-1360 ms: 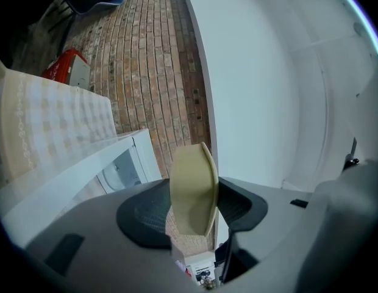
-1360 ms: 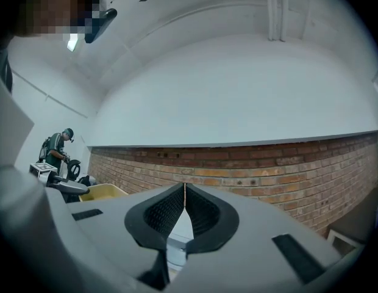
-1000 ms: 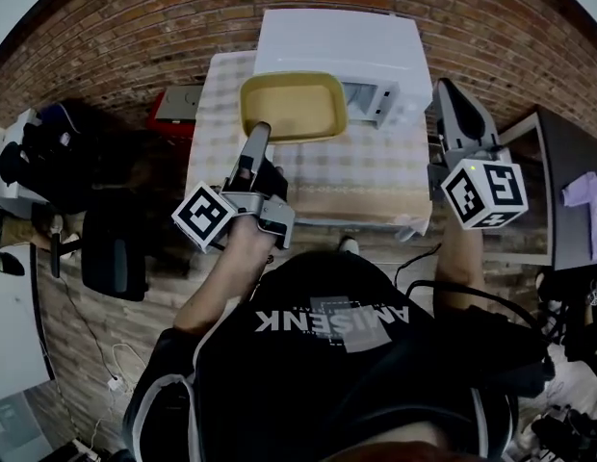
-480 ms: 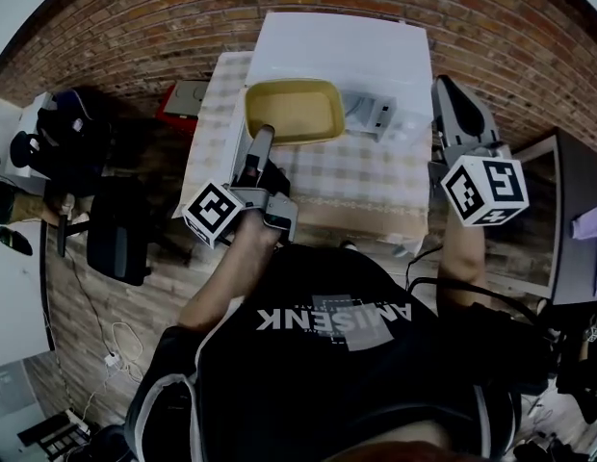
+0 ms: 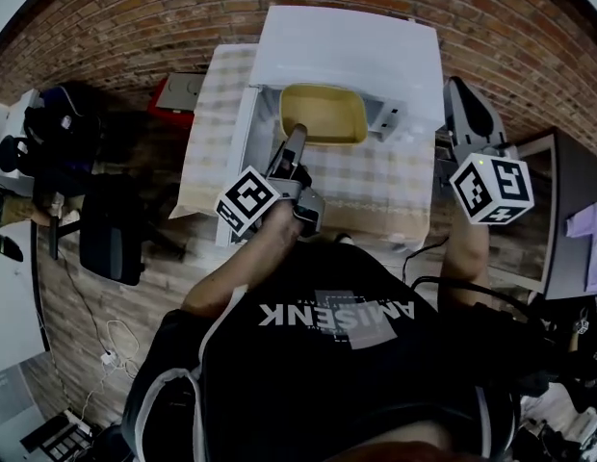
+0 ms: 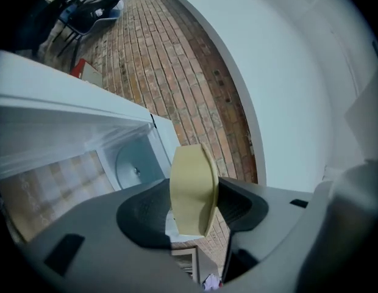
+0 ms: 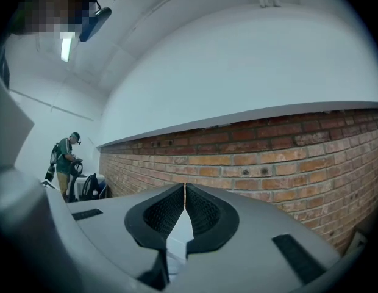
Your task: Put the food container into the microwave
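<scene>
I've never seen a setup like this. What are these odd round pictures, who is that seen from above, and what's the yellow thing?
There is no robot here. A person holds a hand-held gripper in each hand. The top-down picture comes from a camera on their head. The other two come from cameras riding on each gripper, looking along its jaws. A white microwave stands on a table with a checked cloth. The left hand-held gripper clamps the rim of a yellow food container at the microwave's open front. The right hand-held gripper is shut and empty, off to the side.
</scene>
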The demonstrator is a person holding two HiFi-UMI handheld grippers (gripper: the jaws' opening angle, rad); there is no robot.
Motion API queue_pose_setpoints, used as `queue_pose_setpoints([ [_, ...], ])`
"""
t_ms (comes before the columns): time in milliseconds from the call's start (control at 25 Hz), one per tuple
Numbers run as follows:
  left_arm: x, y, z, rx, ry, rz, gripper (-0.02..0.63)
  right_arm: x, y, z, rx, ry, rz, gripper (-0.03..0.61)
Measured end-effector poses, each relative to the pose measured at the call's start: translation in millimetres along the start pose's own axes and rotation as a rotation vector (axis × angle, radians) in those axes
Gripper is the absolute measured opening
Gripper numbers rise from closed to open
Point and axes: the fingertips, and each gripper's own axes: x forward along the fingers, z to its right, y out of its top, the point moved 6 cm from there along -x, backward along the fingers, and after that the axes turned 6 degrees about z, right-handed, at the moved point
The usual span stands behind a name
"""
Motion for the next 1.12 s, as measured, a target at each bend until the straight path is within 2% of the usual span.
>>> queue_pose_setpoints([
  [120,10.9,-6.2,-8.7,-0.048,-0.011,0.012,0.235,-1.7,0.1,-3.7,-0.034,0.0,-0.012,0.043],
  [360,21.9,-34.0,-16.3,-0.125,-0.021,0.043,0.235,-14.3,-10.2,15.7,-0.032,-0.022,-0.063,0.043],
  [640,5.5,-61.0,-46.2,-0.202,0.072,0.155,0.235,-24.4,-17.0,50.9,-0.047,0.008,-0.083,0.043],
  [880,5.3,-78.4,-72.6,-0.191,0.138,0.264,0.235,-17.2,-26.8,63.1,-0.046,0.084,-0.098,0.043],
  [1120,15.5,-94.6,-107.5,-0.236,0.184,0.339,0.235,-18.0,-36.8,72.9,-0.061,0.13,-0.117,0.043],
])
